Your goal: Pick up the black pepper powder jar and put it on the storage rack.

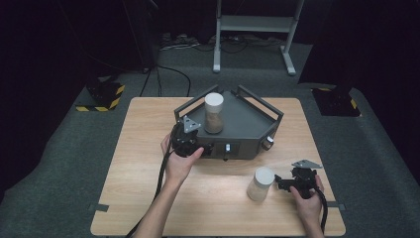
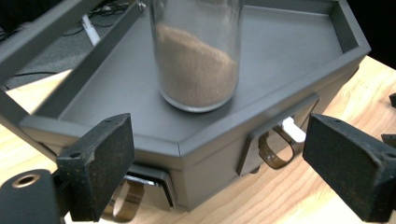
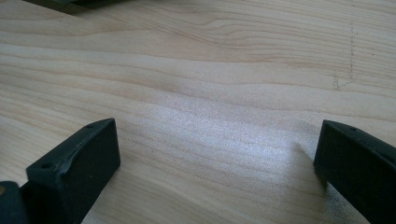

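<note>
A grey angular box (image 1: 247, 126) with a tray-like top (image 2: 289, 60) stands at the back middle of the wooden table (image 1: 148, 198). On it a clear jar of brown sand (image 1: 214, 114) (image 2: 198, 56) with a white lid stands upright. My left gripper (image 1: 198, 146) (image 2: 219, 154) is open at the box's front left corner, its jaws straddling that corner without touching. A second white-lidded jar (image 1: 260, 183) stands on the table at the front right. My right gripper (image 1: 281, 181) (image 3: 217, 149) is open just right of it, over bare wood.
The box front carries a bronze pull handle (image 2: 275, 149), a white switch (image 2: 292, 128) and a knob (image 1: 268, 143) at its right corner. Rails (image 1: 190, 101) rise at the box's back sides. A white stand (image 1: 255, 25) and a yellow-black block (image 1: 101, 96) are on the floor beyond.
</note>
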